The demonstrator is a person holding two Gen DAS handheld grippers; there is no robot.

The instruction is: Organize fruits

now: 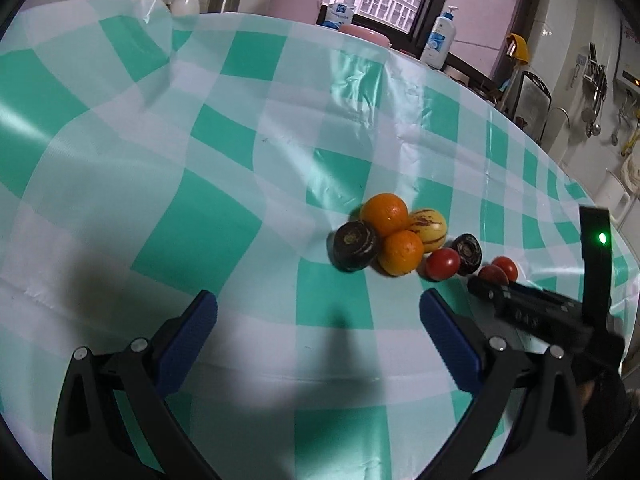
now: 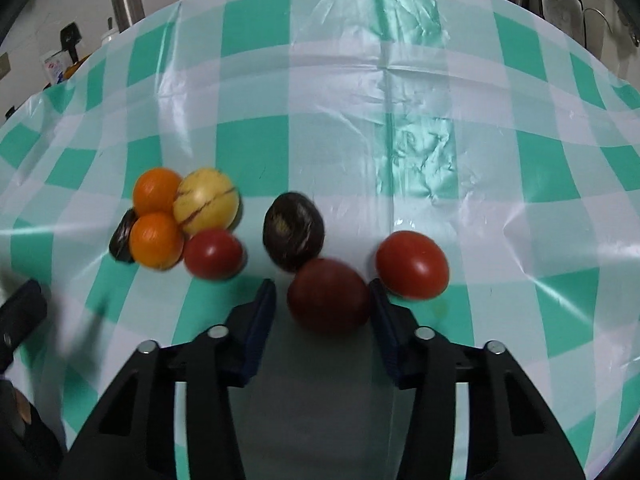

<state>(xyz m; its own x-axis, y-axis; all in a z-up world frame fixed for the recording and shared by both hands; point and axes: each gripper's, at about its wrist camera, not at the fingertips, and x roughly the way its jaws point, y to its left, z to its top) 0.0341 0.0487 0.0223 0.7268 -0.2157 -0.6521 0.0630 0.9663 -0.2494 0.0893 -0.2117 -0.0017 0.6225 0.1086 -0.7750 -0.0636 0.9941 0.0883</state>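
A heap of fruit lies on the green-and-white checked tablecloth (image 1: 224, 224): two oranges (image 1: 386, 214), a yellow striped fruit (image 1: 428, 230), two dark purple fruits (image 1: 354, 246) and a red tomato (image 1: 442, 264). My left gripper (image 1: 318, 312) hovers open in front of the heap with nothing between its fingers. In the right wrist view, my right gripper (image 2: 323, 292) is shut on a dark red tomato (image 2: 328, 296) that rests on the cloth. A brighter tomato (image 2: 412, 264) sits just right of it. A dark purple fruit (image 2: 294, 230) touches it from behind.
A pump bottle (image 1: 440, 40) and a white jar (image 1: 185, 3) stand past the table's far edge. A steel flask (image 2: 127, 0) is at the back left. Kitchen utensils hang on the wall at the right. Bare cloth stretches left of and behind the fruit.
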